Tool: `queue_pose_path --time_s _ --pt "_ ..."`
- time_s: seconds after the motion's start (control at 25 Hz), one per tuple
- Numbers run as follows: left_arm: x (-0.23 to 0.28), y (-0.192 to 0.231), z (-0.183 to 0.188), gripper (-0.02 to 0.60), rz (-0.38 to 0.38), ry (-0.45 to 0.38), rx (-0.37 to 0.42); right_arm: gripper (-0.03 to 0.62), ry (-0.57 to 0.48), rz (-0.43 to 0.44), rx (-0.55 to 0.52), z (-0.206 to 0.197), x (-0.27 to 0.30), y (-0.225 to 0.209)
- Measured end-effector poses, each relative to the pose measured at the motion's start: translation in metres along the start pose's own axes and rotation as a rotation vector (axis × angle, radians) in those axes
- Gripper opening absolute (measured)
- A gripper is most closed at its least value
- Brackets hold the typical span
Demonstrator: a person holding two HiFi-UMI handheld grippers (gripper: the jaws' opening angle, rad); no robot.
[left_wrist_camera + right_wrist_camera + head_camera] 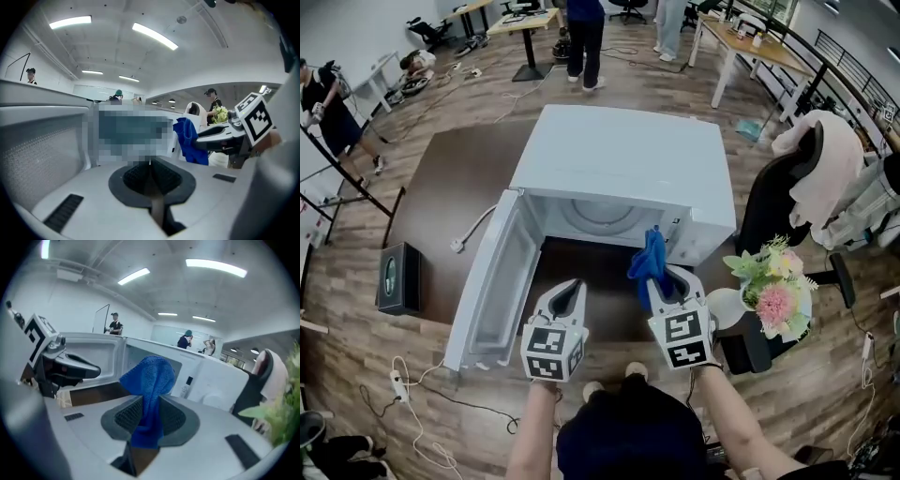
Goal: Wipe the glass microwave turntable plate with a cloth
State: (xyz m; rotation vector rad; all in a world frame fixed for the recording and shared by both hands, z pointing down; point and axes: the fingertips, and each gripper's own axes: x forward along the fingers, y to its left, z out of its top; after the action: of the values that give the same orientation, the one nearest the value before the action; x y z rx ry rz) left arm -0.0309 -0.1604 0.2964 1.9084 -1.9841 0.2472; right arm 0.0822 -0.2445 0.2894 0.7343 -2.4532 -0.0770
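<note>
Room was evenly bright, lit from above by long ceiling strip lights (154,36), w/ soft shadows & no harsh glare. Both gripper views had strong fisheye bending & dark vignetted corners; head view curved at its edges. In right gripper view the blue cloth (149,380) was crisp, bkgd slightly soft.

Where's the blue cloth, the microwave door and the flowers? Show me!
blue cloth (650,258), head view, middle of the bunched fabric.
microwave door (495,281), head view, inner panel of the open door.
flowers (778,305), head view, the pink bloom.
</note>
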Motion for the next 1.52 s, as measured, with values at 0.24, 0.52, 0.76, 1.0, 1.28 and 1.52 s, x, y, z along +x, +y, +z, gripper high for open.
queue_pose_path --time_s 0.24,0.52,0.76,1.0,1.28,1.52 --pt "0.002 -0.017 0.019 0.012 -0.018 -0.045 0.018 0.083 -0.192 -0.063 0.262 0.003 -0.038 -0.021" --pt "-0.002 -0.038 0.04 0.012 -0.1 -0.154 -0.005 0.083 -0.357 -0.099 0.275 0.003 -0.069 -0.021" --pt "-0.011 -0.052 0.042 0.012 -0.174 -0.172 0.014 0.081 -0.349 -0.118 0.299 -0.012 -0.077 -0.022" --pt "-0.012 -0.053 0.036 0.012 -0.176 -0.16 0.022 0.077 -0.33 -0.132 0.349 -0.02 -0.078 -0.023" --pt "-0.014 -0.054 0.033 0.012 -0.175 -0.155 0.024 0.077 -0.318 -0.128 0.373 -0.023 -0.076 -0.021" --pt "-0.016 -0.053 0.029 0.012 -0.166 -0.149 0.012 0.077 -0.308 -0.127 0.389 -0.026 -0.075 -0.02"
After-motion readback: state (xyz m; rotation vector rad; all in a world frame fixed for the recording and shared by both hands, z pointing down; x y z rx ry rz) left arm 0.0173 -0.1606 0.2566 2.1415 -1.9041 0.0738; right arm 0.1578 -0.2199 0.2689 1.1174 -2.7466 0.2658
